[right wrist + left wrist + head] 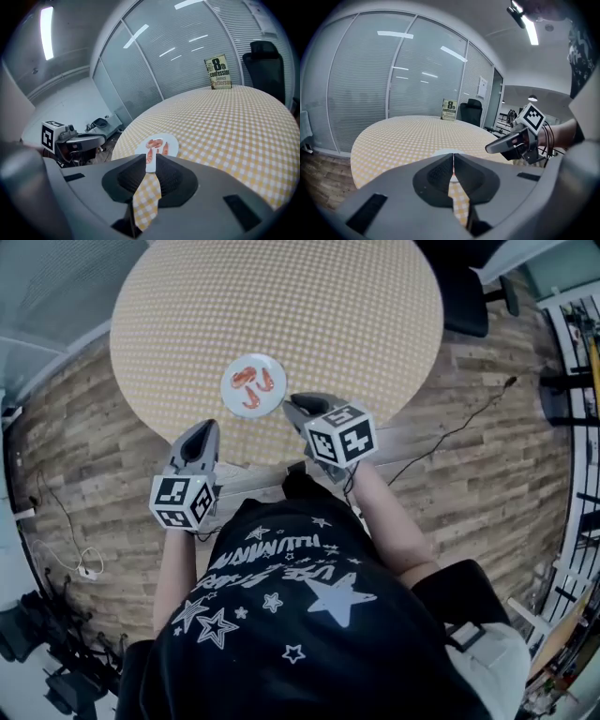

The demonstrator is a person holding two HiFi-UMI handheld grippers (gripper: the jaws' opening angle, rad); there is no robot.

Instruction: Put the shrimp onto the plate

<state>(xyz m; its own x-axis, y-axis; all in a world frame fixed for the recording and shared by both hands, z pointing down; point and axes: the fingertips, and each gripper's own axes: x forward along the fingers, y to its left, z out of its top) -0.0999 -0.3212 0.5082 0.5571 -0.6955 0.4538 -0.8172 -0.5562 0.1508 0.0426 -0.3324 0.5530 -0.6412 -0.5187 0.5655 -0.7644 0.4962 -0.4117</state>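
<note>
A small white plate (pixel 229 393) sits near the front edge of the round yellow-checked table (pixel 281 296). Three orange shrimp (pixel 251 387) lie on it. The right gripper view shows the same plate (pixel 171 149) and shrimp (pixel 154 143) just beyond the jaws. My right gripper (pixel 292 406) (pixel 151 158) hovers just right of the plate, jaws a narrow gap apart with nothing between them. My left gripper (pixel 208 425) (pixel 452 157) is at the table's near edge, below and left of the plate, its jaw tips touching and empty. Only a sliver of plate (pixel 440 152) shows there.
A book (pixel 219 72) stands upright at the table's far side. A black office chair (pixel 464 296) is beyond the table at the right. A cable (pixel 450 432) runs across the wooden floor. Glass partition walls surround the room.
</note>
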